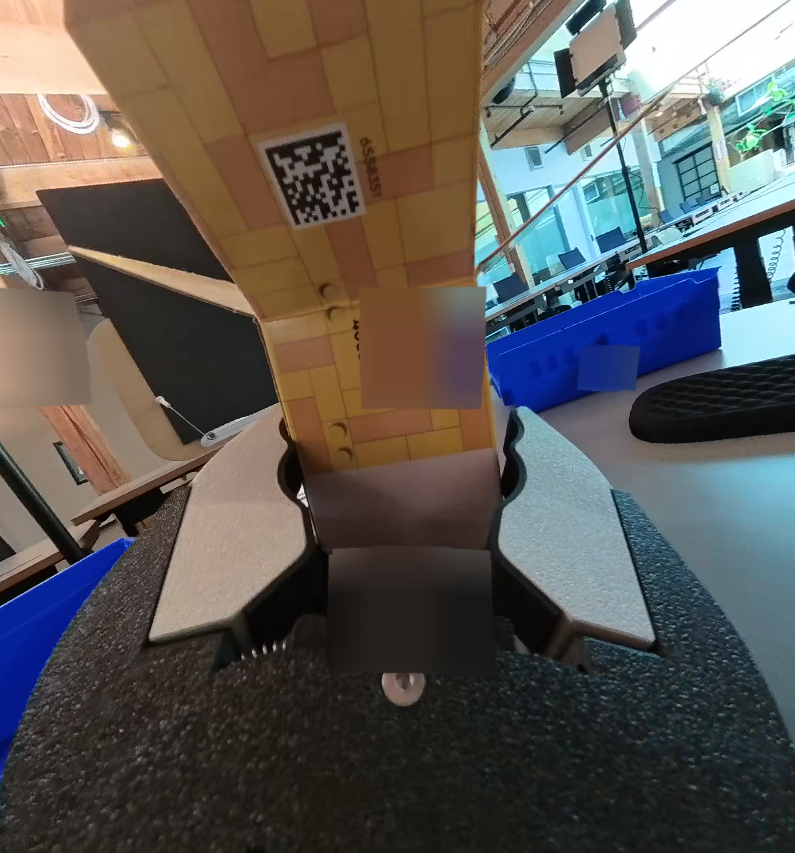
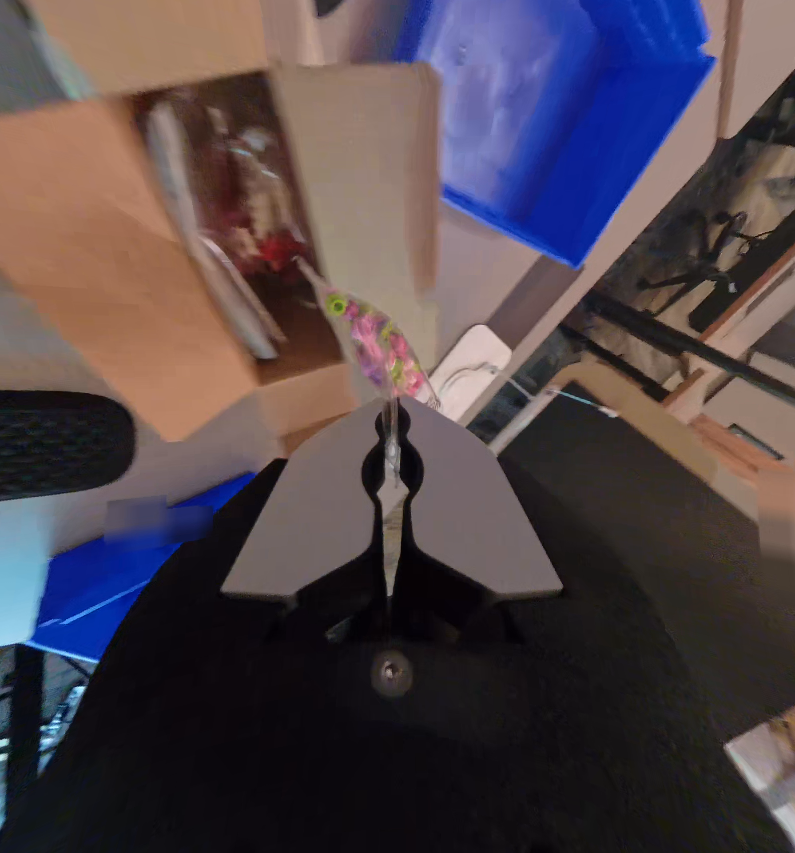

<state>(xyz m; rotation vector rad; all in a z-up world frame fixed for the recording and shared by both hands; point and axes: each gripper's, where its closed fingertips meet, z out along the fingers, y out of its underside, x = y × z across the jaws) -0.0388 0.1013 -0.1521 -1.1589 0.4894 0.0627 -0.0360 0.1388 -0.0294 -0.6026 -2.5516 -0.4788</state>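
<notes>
Clamping the lower end of a yellow-and-tan printed carton (image 1: 322, 152), the left gripper (image 1: 398, 466) holds it lifted off the bench (image 1: 732, 531), so that the carton rises up and away from the camera. Its fingers (image 1: 243, 531) stand about a carton's width apart, one pressed to each side wall. A flap (image 1: 155, 277) hangs open to the left, and a square code sticker (image 1: 312, 175) sits on the facing panel. It reads as thin printed card: probably light, stiff along its folds, but easily dented if squeezed hard, and the open flap suggests the end offers little support. A hold across the narrow walls near a closed end seems soundest.

The right gripper (image 2: 393, 434) has its fingers (image 2: 322, 517) drawn nearly together on the clear edge of a small transparent packet (image 2: 377, 346) filled with pink, purple and green pieces. The packet sticks out past the fingertips, in the air in front of an open brown cardboard box (image 2: 123, 258). It looks limp, slick and very light; the sealed rim is the part thin enough to pinch, though it could slide out of a loose hold.

Blue bins (image 1: 617, 341) stand behind on the bench, and a black mesh pad (image 1: 728, 401) lies to the right. The right wrist view is smeared, so the contents of the brown box cannot be made out.
</notes>
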